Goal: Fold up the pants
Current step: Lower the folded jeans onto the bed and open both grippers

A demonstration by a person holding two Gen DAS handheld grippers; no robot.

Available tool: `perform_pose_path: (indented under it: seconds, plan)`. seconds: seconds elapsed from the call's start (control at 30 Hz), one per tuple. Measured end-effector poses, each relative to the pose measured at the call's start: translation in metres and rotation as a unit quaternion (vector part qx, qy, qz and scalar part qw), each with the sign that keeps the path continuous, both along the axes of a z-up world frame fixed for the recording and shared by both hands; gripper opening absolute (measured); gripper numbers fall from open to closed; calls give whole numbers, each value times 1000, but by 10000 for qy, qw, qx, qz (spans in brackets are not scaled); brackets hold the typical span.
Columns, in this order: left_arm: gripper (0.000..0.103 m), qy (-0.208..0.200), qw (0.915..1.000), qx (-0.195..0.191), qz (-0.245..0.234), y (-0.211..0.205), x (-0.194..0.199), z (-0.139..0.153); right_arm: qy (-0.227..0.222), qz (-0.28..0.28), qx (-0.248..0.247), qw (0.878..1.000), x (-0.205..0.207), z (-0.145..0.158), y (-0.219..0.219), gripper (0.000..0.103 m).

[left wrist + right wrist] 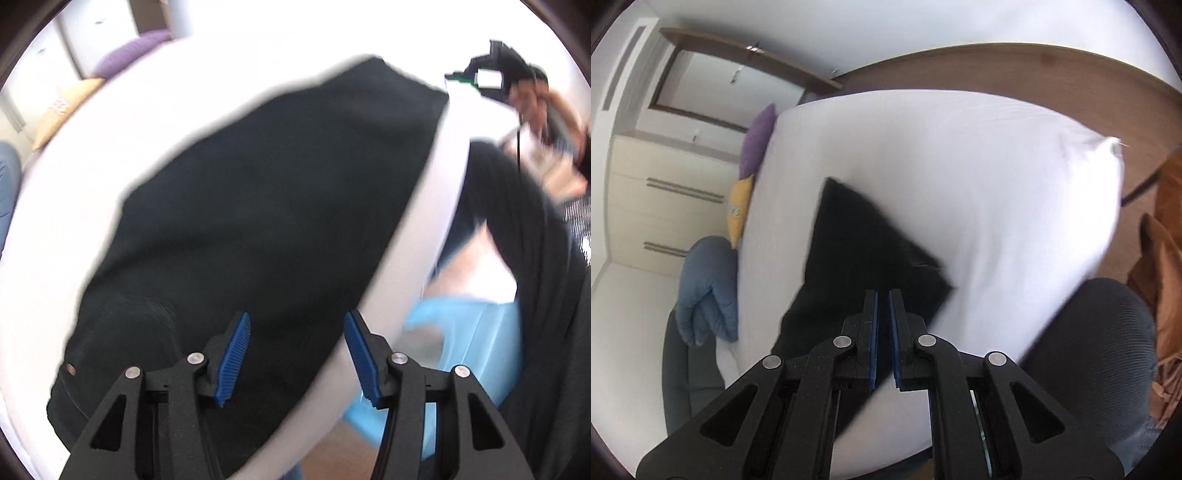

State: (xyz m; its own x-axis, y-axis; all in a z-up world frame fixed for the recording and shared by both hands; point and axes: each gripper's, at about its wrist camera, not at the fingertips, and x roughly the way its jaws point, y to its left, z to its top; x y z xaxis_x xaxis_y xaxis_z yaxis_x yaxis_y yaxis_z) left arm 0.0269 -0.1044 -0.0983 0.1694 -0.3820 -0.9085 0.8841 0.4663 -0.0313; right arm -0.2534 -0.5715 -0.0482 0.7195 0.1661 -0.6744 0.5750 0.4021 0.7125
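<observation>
Left wrist view: I am looking down past my left gripper (297, 360), whose blue pads (233, 360) stand well apart at the bottom of the frame with nothing between them. The black pants (258, 206) lie flat beneath, a long dark band running from the lower left up toward the upper right across the white bed (92, 177). A small round button or rivet shows on the cloth at the lower left. The pads hang above the fabric and I cannot tell whether they touch it. At the upper right I see a hand (543, 107) gripping the right gripper's handle, blurred. A pale blue thing (476, 332) sits at the lower right, off the bed's edge; I cannot tell what it is.

In the right wrist view, my right gripper (882, 341) has its fingers drawn almost together, only a thin slit left, and nothing is caught in it. The pants fill the middle of the frame just beyond the tips, on the white bed. A purple cushion (759, 142), a yellow one (738, 212) and a blue bundle (709, 288) line the bed's left edge.
</observation>
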Motion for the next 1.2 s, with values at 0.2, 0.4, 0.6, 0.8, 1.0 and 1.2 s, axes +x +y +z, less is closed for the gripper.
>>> perform_pose_path:
  seconds: [0.2,0.4,0.6,0.8,1.0,1.2]
  plan:
    - [58,210,9848,-1104,1326,6,95,6,-311,1916,723,9783,146,-30,113,7]
    - [56,297,9752,-488,2140,26,148,-68,420,2795,920,9548,239,-111,197,8]
    - [33,124,9603,-1089,2567,63,147,-72,112,1885,378,9813,231,-117,142,0]
    - [76,-957,9326,-890,3363,109,85,-21,146,1340,156,9908,178,-79,100,8]
    - [94,-764,8488,-1687,4952,237,11,0,15,3285,-228,9442,174,-44,223,52]
    - [93,-191,8698,-1381,4733,283,42,-28,-383,3683,68,9289,188,-32,295,71]
